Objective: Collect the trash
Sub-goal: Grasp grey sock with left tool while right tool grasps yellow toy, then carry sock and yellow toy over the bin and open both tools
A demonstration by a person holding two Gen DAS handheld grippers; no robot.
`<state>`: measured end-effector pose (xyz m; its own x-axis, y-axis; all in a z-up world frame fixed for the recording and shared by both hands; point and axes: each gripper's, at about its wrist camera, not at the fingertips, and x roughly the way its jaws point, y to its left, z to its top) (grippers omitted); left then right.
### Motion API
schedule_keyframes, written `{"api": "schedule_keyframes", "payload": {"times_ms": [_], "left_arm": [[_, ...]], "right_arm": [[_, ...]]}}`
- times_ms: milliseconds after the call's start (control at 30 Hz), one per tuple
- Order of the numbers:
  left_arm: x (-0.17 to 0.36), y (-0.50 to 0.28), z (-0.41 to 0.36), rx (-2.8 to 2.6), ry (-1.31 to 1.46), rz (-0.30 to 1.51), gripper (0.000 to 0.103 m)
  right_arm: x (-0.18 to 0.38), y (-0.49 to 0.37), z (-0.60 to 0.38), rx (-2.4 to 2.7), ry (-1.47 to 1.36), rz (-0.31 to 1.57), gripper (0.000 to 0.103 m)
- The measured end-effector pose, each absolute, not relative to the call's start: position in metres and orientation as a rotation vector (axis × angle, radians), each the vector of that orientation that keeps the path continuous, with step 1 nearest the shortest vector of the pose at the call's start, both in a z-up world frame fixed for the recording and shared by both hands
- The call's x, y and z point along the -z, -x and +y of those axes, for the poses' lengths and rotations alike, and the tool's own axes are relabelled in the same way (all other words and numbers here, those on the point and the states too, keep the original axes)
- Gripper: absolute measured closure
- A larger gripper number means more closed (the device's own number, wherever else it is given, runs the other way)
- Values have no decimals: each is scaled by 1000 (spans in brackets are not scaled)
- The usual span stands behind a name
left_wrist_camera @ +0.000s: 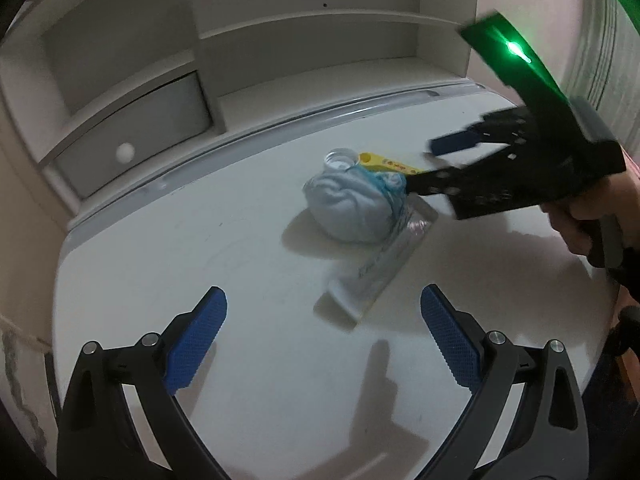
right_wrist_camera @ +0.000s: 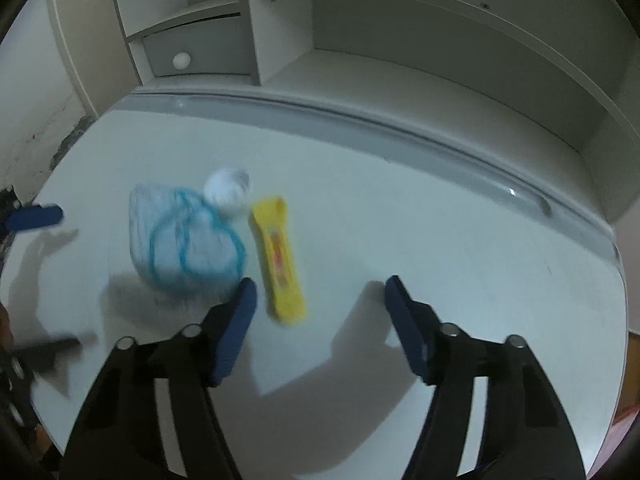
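A small pale blue trash bag (left_wrist_camera: 352, 208) with a blue drawstring sits on the white desk (left_wrist_camera: 200, 248), on top of a clear plastic blister pack (left_wrist_camera: 372, 276). A yellow wrapper (right_wrist_camera: 280, 256) and a clear plastic cup (right_wrist_camera: 226, 190) lie beside the bag (right_wrist_camera: 184, 236). My left gripper (left_wrist_camera: 324, 336) is open and empty, short of the blister pack. My right gripper (right_wrist_camera: 320, 300) is open and empty just above the yellow wrapper's near end; it also shows in the left wrist view (left_wrist_camera: 424, 168) next to the bag.
A white shelf unit (left_wrist_camera: 280, 48) with a grey drawer (left_wrist_camera: 136, 136) stands along the back of the desk. The desk's rounded edge (right_wrist_camera: 616, 320) drops off at the right. A wall is on the left.
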<state>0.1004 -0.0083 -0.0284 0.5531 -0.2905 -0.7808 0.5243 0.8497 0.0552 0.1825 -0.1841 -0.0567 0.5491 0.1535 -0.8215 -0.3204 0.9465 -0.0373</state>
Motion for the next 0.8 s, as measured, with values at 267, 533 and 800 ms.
{"api": "schedule_keyframes", "payload": {"times_ms": [267, 533, 800], "left_arm": [[25, -146, -26, 553, -173, 909, 8], [38, -161, -41, 518, -163, 978, 38], [19, -156, -29, 488, -96, 968, 79]], "right_arm": [[55, -196, -179, -321, 188, 929, 89], [46, -182, -204, -285, 124, 922, 89], [30, -130, -248, -233, 9, 886, 89]]}}
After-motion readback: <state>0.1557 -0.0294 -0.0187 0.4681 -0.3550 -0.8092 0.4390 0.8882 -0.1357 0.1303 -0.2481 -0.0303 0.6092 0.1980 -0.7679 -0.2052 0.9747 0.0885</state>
